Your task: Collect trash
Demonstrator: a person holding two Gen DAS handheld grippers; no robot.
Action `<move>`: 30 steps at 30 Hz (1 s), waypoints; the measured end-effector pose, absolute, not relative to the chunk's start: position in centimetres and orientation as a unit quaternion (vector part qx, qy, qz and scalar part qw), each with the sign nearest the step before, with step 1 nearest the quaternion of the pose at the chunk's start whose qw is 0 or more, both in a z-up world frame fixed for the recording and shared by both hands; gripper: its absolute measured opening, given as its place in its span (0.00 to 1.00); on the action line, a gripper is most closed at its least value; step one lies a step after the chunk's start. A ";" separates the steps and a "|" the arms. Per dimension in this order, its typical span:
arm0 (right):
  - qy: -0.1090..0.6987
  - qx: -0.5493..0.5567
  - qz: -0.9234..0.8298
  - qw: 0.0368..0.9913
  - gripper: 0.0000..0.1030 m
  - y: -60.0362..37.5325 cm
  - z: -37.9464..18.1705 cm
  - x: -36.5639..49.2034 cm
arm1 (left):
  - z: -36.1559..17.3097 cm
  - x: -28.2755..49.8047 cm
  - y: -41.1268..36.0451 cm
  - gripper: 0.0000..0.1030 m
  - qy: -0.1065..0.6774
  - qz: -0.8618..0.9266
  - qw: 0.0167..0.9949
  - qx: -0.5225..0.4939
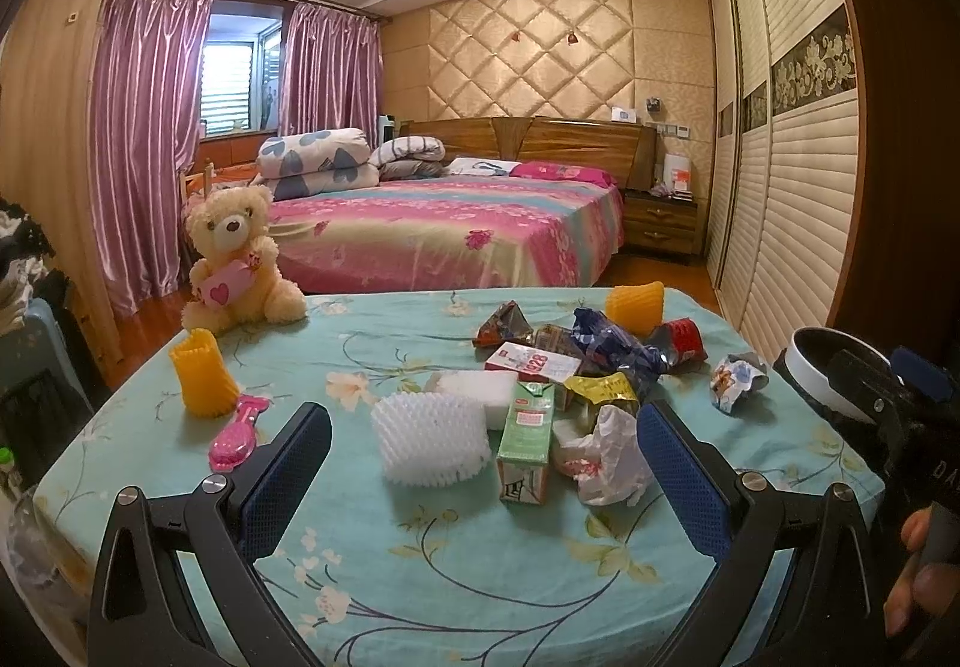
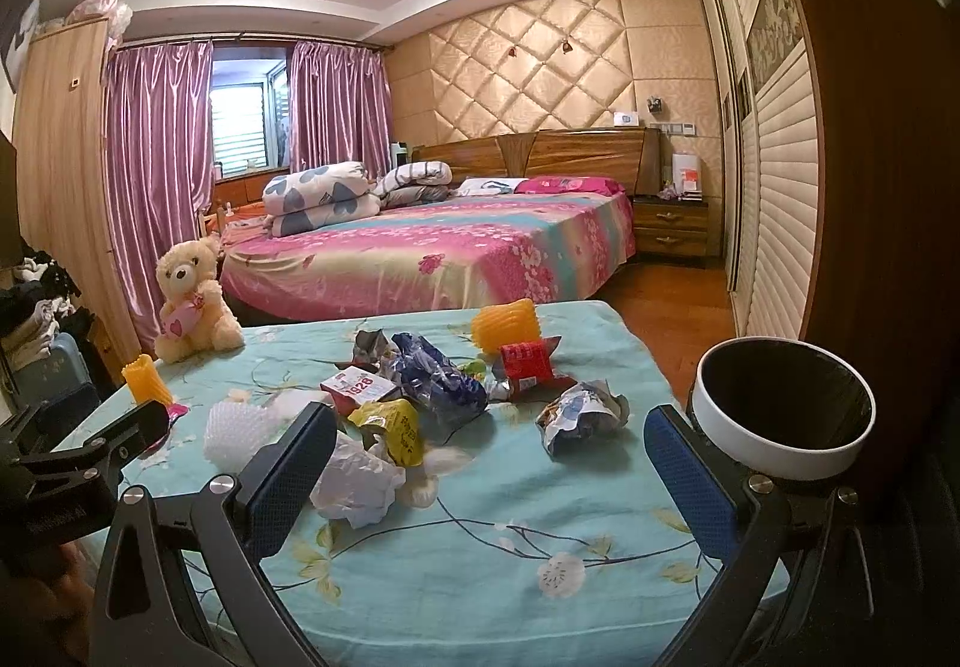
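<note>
While both claws gape, trash clusters mid-table.

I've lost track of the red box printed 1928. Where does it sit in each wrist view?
Left wrist view: red 1928 box lies right of centre, behind the green drink carton.
Right wrist view: red 1928 box lies left of centre, beside the blue crumpled wrapper.
Shared landmark: the teddy bear at the table's far left corner.

Teddy bear on floral tablecloth, pink hairbrush nearby — bed, purple curtains behind
</note>
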State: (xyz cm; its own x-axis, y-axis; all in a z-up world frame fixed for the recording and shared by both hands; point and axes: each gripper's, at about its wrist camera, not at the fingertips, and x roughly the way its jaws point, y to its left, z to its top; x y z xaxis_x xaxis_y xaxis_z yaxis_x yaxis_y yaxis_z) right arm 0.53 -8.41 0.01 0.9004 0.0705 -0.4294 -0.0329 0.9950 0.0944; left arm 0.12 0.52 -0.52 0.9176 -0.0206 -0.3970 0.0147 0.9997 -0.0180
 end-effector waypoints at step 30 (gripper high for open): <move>0.237 0.061 0.042 0.969 1.00 -8.1 -0.4 0.6 | -0.7 0.0 0.5 0.99 0.204 -0.011 0.979 -0.006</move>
